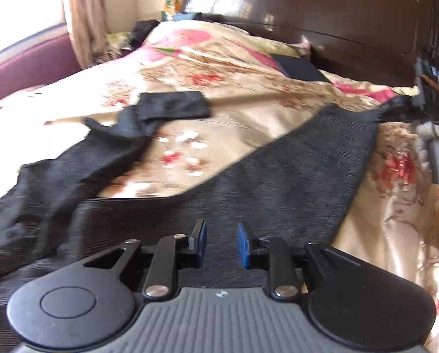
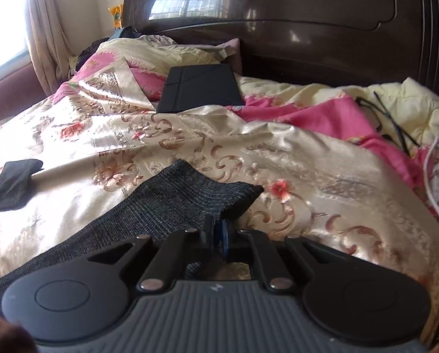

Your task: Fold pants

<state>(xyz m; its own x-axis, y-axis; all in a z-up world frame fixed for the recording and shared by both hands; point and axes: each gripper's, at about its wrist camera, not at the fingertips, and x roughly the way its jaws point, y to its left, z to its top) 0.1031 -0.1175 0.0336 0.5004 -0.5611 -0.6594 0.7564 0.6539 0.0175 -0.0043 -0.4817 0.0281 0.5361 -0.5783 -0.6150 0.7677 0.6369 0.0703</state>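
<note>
Dark grey pants lie spread on a floral bedspread, the two legs splayed apart. The left leg is crumpled, its cuff folded over. My left gripper is open and empty, hovering just over the waist end of the pants. In the right wrist view my right gripper is shut on the hem of the right pant leg. That same gripper shows at the far right of the left wrist view, holding the leg's end.
A black tablet case lies on the bedspread near the dark wooden headboard. Glasses and a white cable lie at the right. Curtain and window stand at the left.
</note>
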